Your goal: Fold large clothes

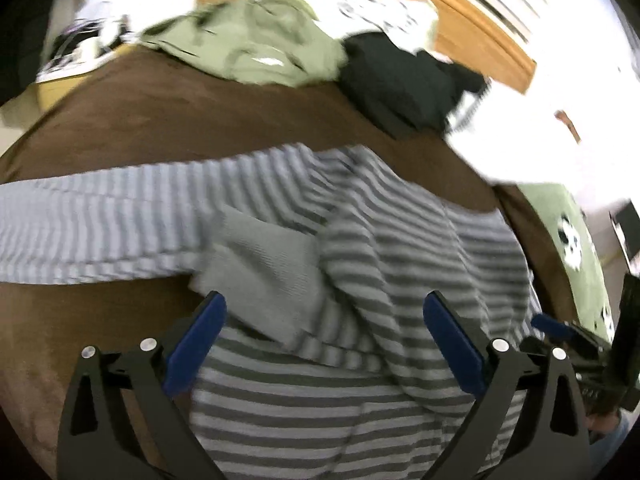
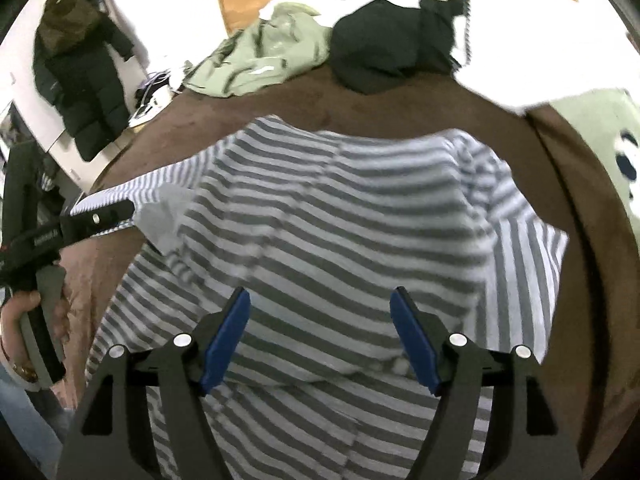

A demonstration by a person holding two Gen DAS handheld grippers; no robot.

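Observation:
A grey-and-white striped garment point(image 1: 360, 248) lies partly folded on a brown blanket point(image 1: 160, 120). One sleeve stretches to the left, and a plain grey ribbed hem shows at the fold. My left gripper point(image 1: 324, 308) is open and empty just above the garment's near part. My right gripper point(image 2: 320, 304) is open and empty over the garment's body point(image 2: 340, 220). The left gripper point(image 2: 132, 210) also shows at the left edge of the right wrist view, near the sleeve. The right gripper point(image 1: 560, 326) shows at the right edge of the left wrist view.
A light green garment point(image 1: 256, 40) and a black garment point(image 1: 400, 76) lie heaped at the blanket's far edge point(image 2: 400, 92). A green pillow with panda prints point(image 2: 600, 140) lies at the right. A wooden headboard point(image 1: 480, 12) is behind. A dark coat point(image 2: 80, 80) hangs at the left.

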